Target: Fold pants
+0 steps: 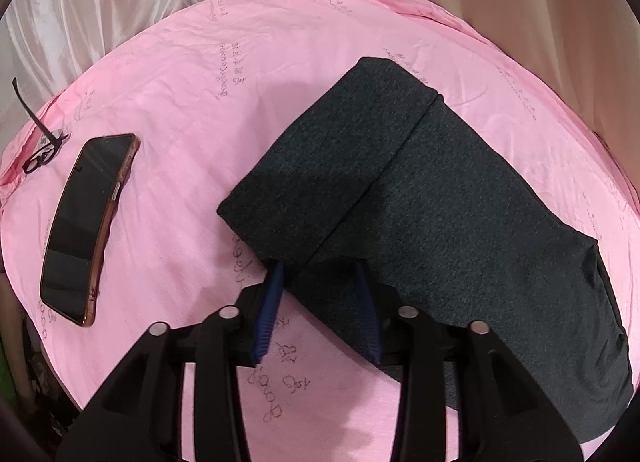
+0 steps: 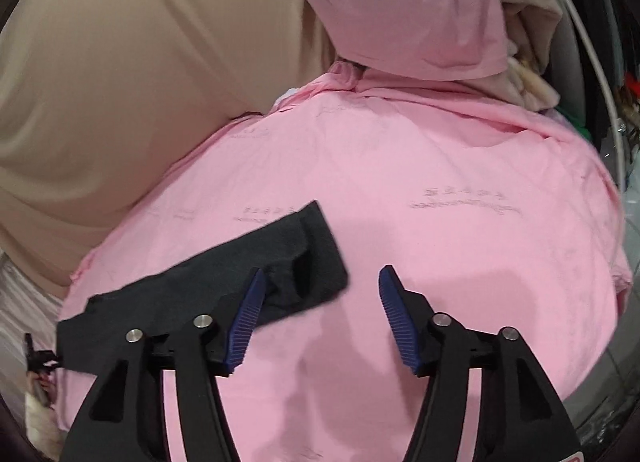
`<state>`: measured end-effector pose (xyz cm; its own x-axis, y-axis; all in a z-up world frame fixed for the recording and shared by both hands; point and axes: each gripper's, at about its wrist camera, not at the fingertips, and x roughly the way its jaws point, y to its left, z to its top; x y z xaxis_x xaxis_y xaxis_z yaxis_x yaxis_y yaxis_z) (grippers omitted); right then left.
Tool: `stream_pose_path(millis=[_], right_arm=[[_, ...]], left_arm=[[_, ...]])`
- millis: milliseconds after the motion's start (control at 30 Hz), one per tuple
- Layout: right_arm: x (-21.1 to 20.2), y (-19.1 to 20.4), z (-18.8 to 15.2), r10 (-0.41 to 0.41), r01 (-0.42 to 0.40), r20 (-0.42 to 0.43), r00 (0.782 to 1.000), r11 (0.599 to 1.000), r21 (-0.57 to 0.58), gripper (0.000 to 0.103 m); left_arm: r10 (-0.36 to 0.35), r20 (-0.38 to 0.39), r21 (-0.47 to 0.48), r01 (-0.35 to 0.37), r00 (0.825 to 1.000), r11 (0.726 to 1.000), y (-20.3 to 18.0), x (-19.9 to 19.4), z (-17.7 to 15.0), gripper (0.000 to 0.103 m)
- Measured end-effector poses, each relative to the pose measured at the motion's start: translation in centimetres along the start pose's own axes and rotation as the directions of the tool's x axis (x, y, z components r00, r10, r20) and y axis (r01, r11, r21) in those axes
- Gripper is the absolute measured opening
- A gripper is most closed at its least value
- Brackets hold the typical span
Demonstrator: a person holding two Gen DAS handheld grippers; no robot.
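Dark grey pants [image 1: 420, 213] lie folded on the pink sheet [image 1: 192, 109], a top layer laid over a longer bottom layer. My left gripper [image 1: 320, 274] is open, its blue fingertips [image 1: 276, 282] straddling the near corner of the folded pants. In the right wrist view the pants [image 2: 224, 282] lie at the lower left on the pink sheet [image 2: 420, 221]. My right gripper [image 2: 322, 282] is open wide and empty; its left finger overlaps the pants' end, its right finger is over bare sheet.
A phone [image 1: 84, 225] in a brown case lies on the sheet at the left, with black glasses [image 1: 40, 157] beyond it. Beige fabric [image 2: 120, 81] rises behind the bed. A pink pillow [image 2: 408, 5] and cluttered clothes stand at the far right.
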<state>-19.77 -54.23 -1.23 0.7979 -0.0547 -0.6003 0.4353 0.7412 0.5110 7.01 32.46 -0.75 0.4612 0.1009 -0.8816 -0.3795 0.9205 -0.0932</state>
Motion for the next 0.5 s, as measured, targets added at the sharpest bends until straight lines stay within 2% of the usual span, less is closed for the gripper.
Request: stream_pose_path(millis=[33, 100, 133, 167, 200, 233, 267, 333, 367, 400, 433, 500], right_arm=[[1.1, 0.0, 0.2, -0.003, 0.004, -0.037, 0.999, 1.000, 0.031, 0.070], [3.6, 0.3, 0.2, -0.003, 0.010, -0.100, 0.995, 0.997, 0.071, 0.070], [5.0, 0.8, 0.3, -0.005, 0.012, -0.117, 0.993, 0.998, 0.058, 0.061], [5.9, 1.5, 0.6, -0.018, 0.022, -0.132, 0.991, 0.999, 0.029, 0.021], [6.8, 2.3, 0.9, -0.036, 0.037, -0.152, 0.988, 0.999, 0.002, 0.006], [6.4, 3.7, 1.4, -0.050, 0.046, -0.121, 0.991, 0.998, -0.034, 0.006], [5.0, 5.3, 2.0, -0.041, 0.037, -0.055, 0.998, 0.996, -0.087, 0.006], [0.7, 9.1, 2.6, -0.006, 0.035, 0.120, 0.993, 0.969, -0.243, 0.006], [-0.9, 10.1, 2.0, -0.024, 0.080, 0.176, 0.984, 0.945, -0.316, 0.005], [-1.2, 10.2, 1.1, -0.076, 0.153, 0.207, 0.975, 0.909, -0.387, 0.005], [-0.3, 9.4, 0.6, -0.131, 0.197, 0.186, 0.974, 0.892, -0.408, 0.005], [2.7, 5.6, -1.1, -0.265, 0.268, 0.065, 0.962, 0.875, -0.403, 0.006]], left_arm=[[-0.001, -0.010, -0.008, 0.001, 1.000, 1.000, 0.0, 0.3, -0.2, 0.042], [-0.014, -0.022, -0.032, 0.014, 1.000, 0.999, 0.4, 0.9, -0.4, 0.043], [-0.018, -0.014, -0.035, 0.018, 1.000, 0.999, 0.4, 0.9, -0.5, 0.043], [-0.021, -0.011, -0.034, 0.020, 1.000, 0.999, 0.4, 0.9, -0.5, 0.043], [-0.021, -0.012, -0.035, 0.021, 1.000, 0.999, 0.4, 0.9, -0.5, 0.043], [-0.021, -0.016, -0.035, 0.020, 1.000, 0.999, 0.4, 0.9, -0.4, 0.043], [-0.020, -0.019, -0.033, 0.020, 1.000, 0.999, 0.3, 0.9, -0.3, 0.043], [-0.018, -0.024, -0.027, 0.017, 1.000, 0.999, 0.3, 0.9, -0.1, 0.043], [-0.018, -0.025, -0.026, 0.017, 1.000, 1.000, 0.2, 0.9, -0.1, 0.043], [-0.019, -0.023, -0.025, 0.018, 1.000, 1.000, 0.3, 0.9, -0.1, 0.043], [-0.020, -0.019, -0.019, 0.019, 1.000, 1.000, 0.2, 0.9, -0.2, 0.043], [-0.021, -0.006, -0.006, 0.021, 1.000, 1.000, 0.2, 0.9, -0.4, 0.043]])
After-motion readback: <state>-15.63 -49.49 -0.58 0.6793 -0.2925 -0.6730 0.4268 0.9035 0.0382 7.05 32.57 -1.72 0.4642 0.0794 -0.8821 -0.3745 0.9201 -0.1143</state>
